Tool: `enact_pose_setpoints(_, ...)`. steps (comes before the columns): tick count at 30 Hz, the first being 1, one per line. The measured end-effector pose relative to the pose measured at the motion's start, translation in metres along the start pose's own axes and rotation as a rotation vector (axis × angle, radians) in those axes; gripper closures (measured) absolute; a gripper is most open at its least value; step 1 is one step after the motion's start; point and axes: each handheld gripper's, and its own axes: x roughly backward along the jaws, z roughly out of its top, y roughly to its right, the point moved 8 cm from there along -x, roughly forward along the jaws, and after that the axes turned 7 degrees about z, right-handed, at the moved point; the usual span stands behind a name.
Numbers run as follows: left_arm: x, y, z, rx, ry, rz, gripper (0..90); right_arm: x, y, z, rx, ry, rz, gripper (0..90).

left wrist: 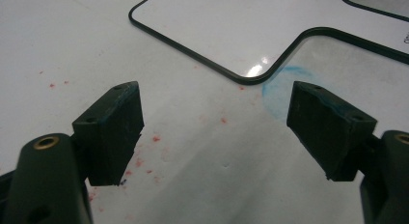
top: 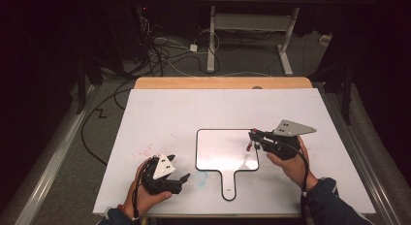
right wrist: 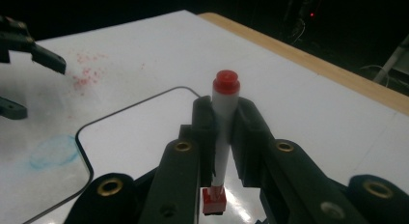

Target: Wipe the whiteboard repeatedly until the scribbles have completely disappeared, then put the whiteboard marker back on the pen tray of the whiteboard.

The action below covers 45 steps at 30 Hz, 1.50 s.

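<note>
— What's over on the left of the table?

— The left gripper point(top: 185, 178), held in the person's left hand point(top: 145, 193) near the front edge. Its jaws stand wide apart with nothing between them — only the white table cover point(top: 160, 113) shows through the gap in the left gripper view. Small red specks point(left wrist: 144, 151) dot the cover there, and a pale blue smudge point(left wrist: 279, 89) lies just beside the near left corner of the small whiteboard point(top: 223, 147).

— And the whiteboard itself?

— It lies flat in the middle of the table, a white paddle with a dark rim, its handle point(top: 229, 186) pointing toward the person. The left gripper is just to the left of that handle, apart from it.

— Then the right side?

— The right gripper point(top: 253, 137) sits at the board's right edge, held in the right hand point(top: 291, 164). Its jaws are clamped on a marker point(right wrist: 223, 132) — a white barrel with a red cap point(right wrist: 226, 82) on the end pointing away from the hand. In the high view the marker's tip is over the right edge of the whiteboard; whether it touches the surface I can't tell.
</note>
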Motion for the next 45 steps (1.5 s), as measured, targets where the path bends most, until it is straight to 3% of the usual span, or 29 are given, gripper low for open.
enact_pose_setpoints(5, 0.0, -0.003, 0.001, 0.003, 0.003, 0.006, 19.6, 0.031, 0.003, 0.004, -0.044, 0.01, -0.034, 81.5)
enact_pose_setpoints(10, 0.001, -0.007, 0.001, -0.007, 0.007, 0.018, 19.6, 0.049, -0.003, -0.002, -0.074, -0.034, -0.043, 81.5)
enact_pose_setpoints(15, 0.003, -0.008, 0.004, -0.002, 0.021, 0.023, 19.6, 0.064, -0.005, -0.009, -0.133, -0.108, -0.049, 81.5)
enact_pose_setpoints(18, 0.002, -0.007, 0.003, -0.009, 0.017, 0.022, 19.6, 0.067, -0.004, -0.018, -0.157, -0.177, -0.016, 81.4)
enact_pose_setpoints(21, 0.001, -0.007, 0.002, -0.007, 0.01, 0.019, 19.6, 0.06, 0.0, -0.028, -0.219, -0.213, 0.023, 81.4)
enact_pose_setpoints(26, 0.001, -0.009, 0.003, 0.0, 0.011, 0.023, 19.6, 0.031, 0.007, -0.038, -0.265, -0.265, 0.073, 81.4)
enact_pose_setpoints(29, 0.0, -0.008, 0.002, 0.005, 0.009, 0.024, 19.6, 0.016, 0.013, -0.038, -0.292, -0.256, 0.092, 81.0)
enact_pose_setpoints(36, -0.004, -0.005, 0.002, 0.0, -0.003, 0.014, 19.6, -0.019, 0.037, -0.052, -0.365, -0.247, 0.049, 79.0)
enact_pose_setpoints(39, -0.006, -0.004, -0.001, -0.005, -0.015, 0.013, 19.6, -0.03, 0.043, -0.06, -0.372, -0.261, 0.012, 78.5)
enact_pose_setpoints(43, -0.005, -0.003, -0.002, -0.01, -0.02, 0.013, 19.6, -0.038, 0.053, -0.068, -0.354, -0.271, -0.075, 73.6)
enact_pose_setpoints(45, -0.005, -0.003, -0.003, -0.009, -0.026, 0.014, 19.6, -0.04, 0.055, -0.069, -0.356, -0.258, -0.076, 74.6)
